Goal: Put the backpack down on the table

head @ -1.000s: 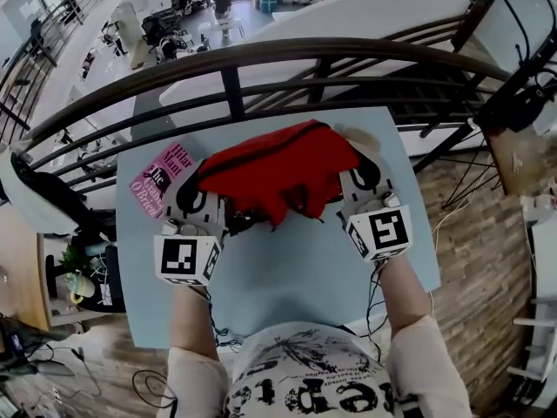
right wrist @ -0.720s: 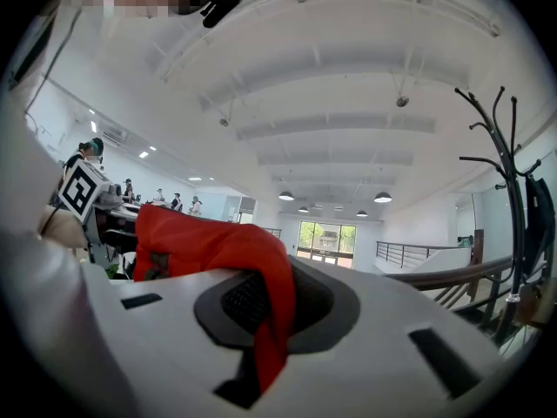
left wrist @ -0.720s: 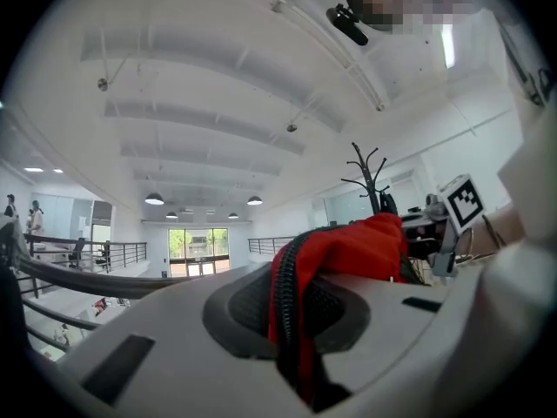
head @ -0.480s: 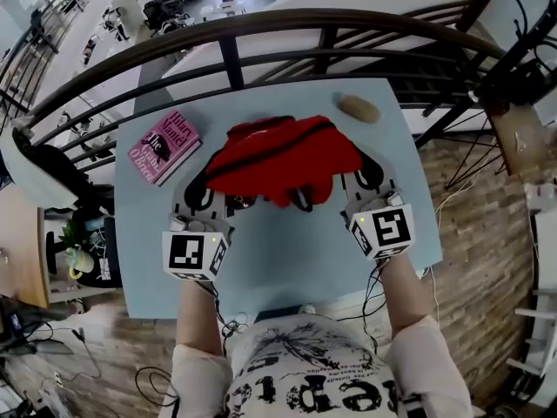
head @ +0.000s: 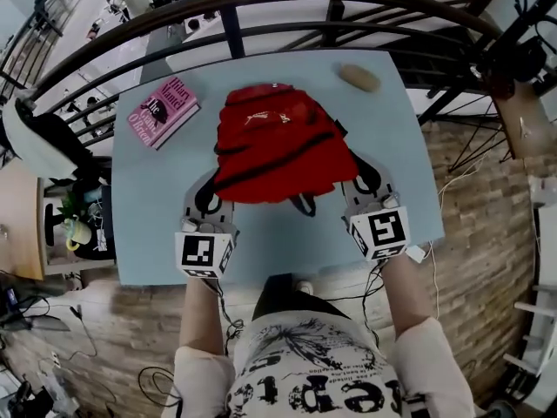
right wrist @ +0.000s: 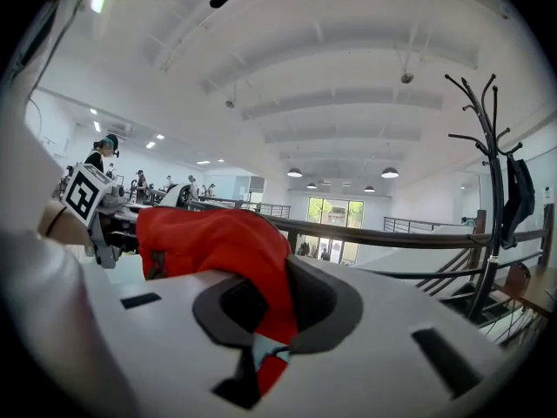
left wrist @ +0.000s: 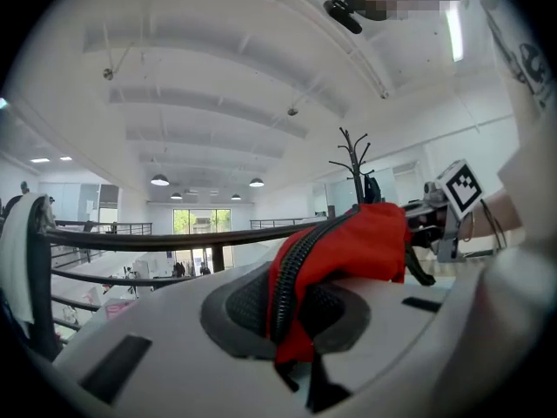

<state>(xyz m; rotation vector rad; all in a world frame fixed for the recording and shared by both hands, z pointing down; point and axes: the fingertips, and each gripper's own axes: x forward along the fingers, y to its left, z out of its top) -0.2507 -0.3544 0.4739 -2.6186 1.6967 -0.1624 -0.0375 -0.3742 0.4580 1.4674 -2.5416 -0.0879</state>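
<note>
On table (head: 287,242) — one backpack (head: 274,142), seemingly resting; two hand-held grippers (head: 211,190) (head: 364,179) pinch it, right loosening.

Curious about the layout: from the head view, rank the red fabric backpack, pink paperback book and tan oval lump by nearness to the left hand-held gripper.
1. Red fabric backpack, held in the left hand-held gripper.
2. Pink paperback book, table's far left.
3. Tan oval lump, far right corner.
</note>
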